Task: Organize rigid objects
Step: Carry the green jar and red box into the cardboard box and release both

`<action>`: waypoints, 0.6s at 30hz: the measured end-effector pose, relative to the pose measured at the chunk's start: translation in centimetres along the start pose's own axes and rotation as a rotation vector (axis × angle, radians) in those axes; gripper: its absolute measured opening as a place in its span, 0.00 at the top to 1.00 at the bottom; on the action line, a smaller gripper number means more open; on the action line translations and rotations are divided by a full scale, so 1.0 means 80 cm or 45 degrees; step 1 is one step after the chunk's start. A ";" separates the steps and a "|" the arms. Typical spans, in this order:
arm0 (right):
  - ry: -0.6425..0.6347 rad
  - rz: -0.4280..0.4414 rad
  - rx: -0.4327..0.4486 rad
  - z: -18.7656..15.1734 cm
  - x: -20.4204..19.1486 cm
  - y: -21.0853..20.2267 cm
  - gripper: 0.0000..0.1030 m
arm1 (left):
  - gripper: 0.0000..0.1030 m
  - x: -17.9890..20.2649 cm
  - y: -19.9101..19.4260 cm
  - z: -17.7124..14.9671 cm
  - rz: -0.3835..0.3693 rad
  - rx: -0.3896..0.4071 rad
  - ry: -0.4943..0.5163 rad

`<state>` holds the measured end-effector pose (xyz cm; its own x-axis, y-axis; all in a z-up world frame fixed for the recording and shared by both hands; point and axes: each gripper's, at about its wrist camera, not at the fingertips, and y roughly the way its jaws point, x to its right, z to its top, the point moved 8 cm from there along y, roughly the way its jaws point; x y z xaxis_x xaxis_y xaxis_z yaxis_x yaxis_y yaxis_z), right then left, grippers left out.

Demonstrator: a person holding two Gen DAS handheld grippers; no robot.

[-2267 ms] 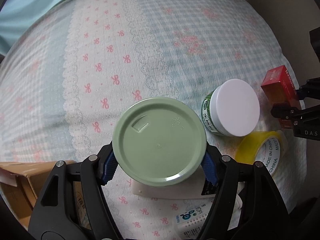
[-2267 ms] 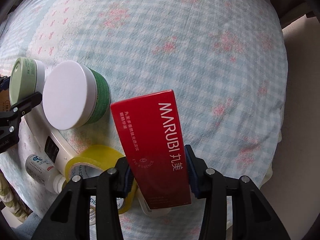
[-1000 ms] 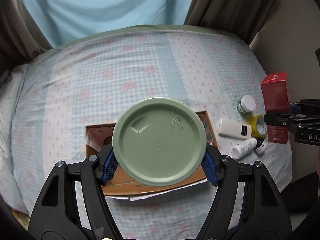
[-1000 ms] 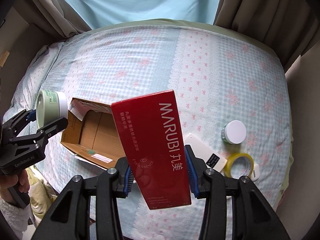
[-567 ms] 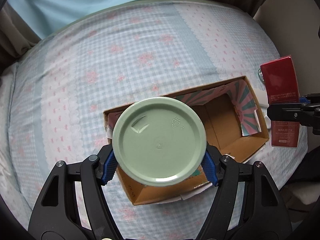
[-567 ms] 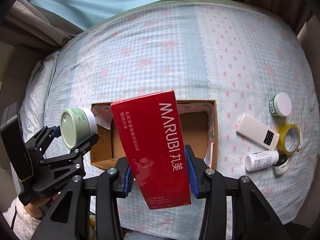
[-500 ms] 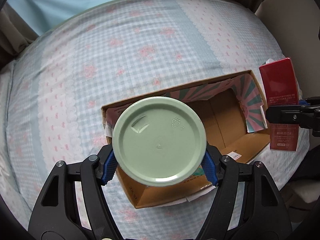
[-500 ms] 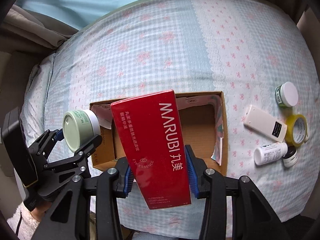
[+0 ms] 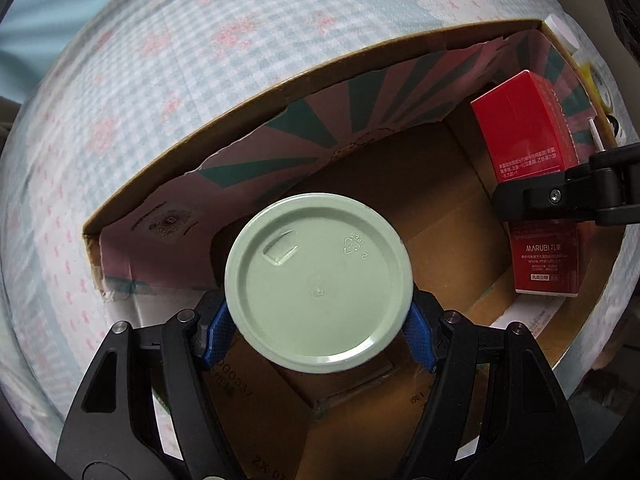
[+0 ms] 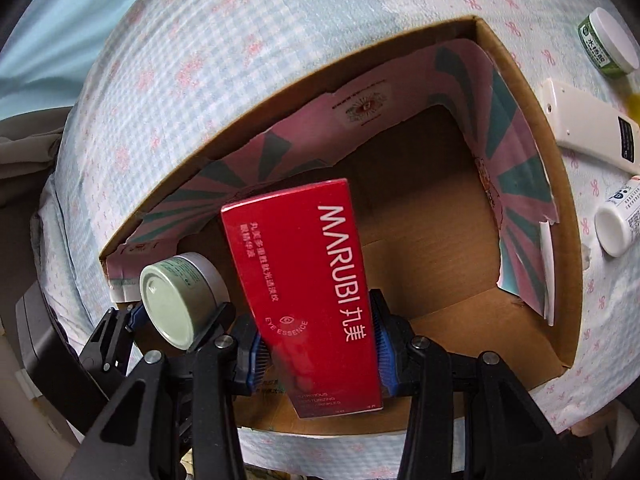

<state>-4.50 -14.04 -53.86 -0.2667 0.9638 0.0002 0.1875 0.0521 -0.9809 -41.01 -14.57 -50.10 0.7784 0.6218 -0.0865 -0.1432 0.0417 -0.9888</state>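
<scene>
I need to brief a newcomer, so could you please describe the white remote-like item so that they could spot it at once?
Start at the open cardboard box on the checked bedspread, and look just outside its right wall. There the flat white remote lies on the cloth, between the green white-lidded jar and the white bottle. It alone is long, slab-shaped, with a black label.

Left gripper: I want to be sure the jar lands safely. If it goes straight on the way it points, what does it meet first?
Probably the bare floor of the cardboard box. The left gripper holds the green-lidded jar over it; depth is unclear.
</scene>
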 end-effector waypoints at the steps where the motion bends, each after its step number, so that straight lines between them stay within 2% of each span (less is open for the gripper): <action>1: 0.002 -0.011 -0.001 0.000 0.002 0.003 0.60 | 0.35 0.003 0.001 0.002 0.006 -0.002 0.023; 3: 0.005 -0.031 -0.002 0.000 0.005 0.007 0.60 | 0.35 0.009 0.000 0.005 0.038 0.011 0.073; 10: 0.041 -0.039 -0.007 0.004 0.014 0.005 0.58 | 0.33 0.019 -0.014 0.018 0.033 0.070 0.115; 11: 0.038 -0.051 -0.004 0.005 0.014 0.004 0.57 | 0.21 0.019 -0.017 0.019 0.035 0.075 0.117; 12: 0.040 -0.045 0.007 0.006 0.014 0.001 0.46 | 0.08 0.018 -0.022 0.020 0.042 0.086 0.116; 13: 0.041 -0.041 0.016 0.007 0.014 -0.004 0.16 | 0.00 0.016 -0.029 0.020 0.054 0.108 0.114; 14: 0.042 -0.046 0.025 0.007 0.015 -0.008 0.00 | 0.00 0.014 -0.035 0.021 0.056 0.123 0.110; 18: 0.045 -0.054 0.050 0.002 0.019 -0.023 0.00 | 0.00 0.012 -0.053 0.019 0.029 0.139 0.080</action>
<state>-5.41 -12.70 -52.08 -0.2401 0.9696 0.0479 0.1390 0.0832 -0.9868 -40.60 -12.94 -45.84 0.8103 0.5736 -0.1198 -0.2243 0.1147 -0.9677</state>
